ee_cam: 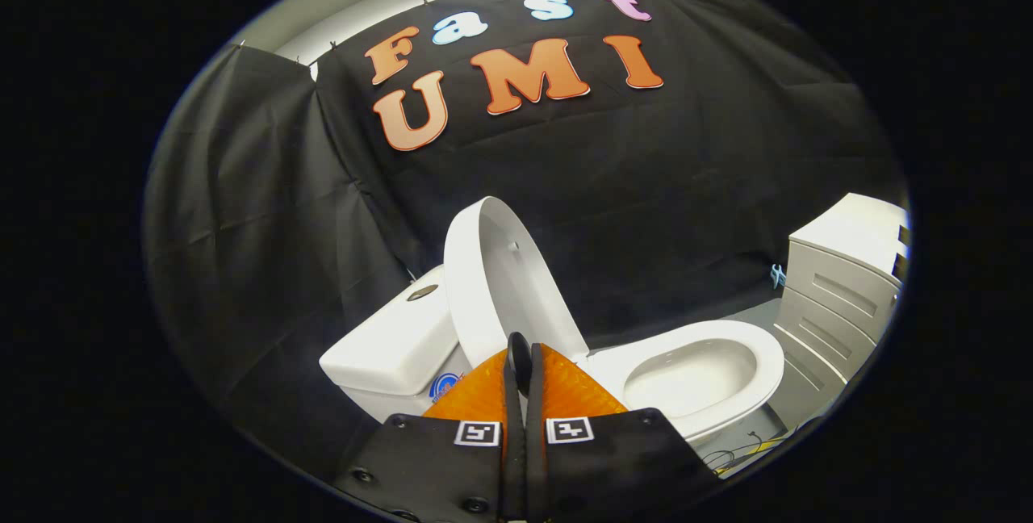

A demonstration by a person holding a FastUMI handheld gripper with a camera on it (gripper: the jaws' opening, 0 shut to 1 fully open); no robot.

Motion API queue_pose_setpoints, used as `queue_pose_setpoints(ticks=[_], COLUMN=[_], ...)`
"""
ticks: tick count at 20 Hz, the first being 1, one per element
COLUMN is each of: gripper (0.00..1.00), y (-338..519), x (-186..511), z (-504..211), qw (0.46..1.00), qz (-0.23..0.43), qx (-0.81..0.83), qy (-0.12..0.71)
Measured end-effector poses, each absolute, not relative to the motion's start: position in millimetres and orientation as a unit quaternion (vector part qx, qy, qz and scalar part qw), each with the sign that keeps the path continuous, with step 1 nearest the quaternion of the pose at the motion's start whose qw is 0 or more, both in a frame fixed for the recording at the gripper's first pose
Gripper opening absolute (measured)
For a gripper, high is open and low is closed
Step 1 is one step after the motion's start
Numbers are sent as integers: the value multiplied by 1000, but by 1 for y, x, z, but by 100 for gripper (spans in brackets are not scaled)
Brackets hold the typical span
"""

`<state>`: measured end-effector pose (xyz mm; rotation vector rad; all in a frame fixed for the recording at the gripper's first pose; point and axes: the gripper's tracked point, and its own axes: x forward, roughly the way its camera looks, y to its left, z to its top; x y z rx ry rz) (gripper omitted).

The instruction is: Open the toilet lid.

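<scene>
Two fingers of the claw (523, 361) are pressed together, holding nothing. Just beyond them the toilet lid (504, 281) stands upright against the cistern (395, 341), seat (694, 370) exposed. Opening looks done; next would be drawing the claw clear.

White all over — lid (504, 281), seat (702, 370), tank (395, 345). The tank wears a small blue round mark. Cabinet (839, 281) pale grey-white. Wall cloth (266, 208) black — floor (750, 317) grey, with yellow cable (750, 446).
</scene>
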<state>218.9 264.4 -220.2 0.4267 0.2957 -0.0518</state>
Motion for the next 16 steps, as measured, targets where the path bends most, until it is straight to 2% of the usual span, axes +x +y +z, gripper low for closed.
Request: queue_pose_setpoints(ticks=[16], gripper=[8], y=[299], x=[226], z=[-220], qw=[975], qz=[-27], qx=[151], qy=[161])
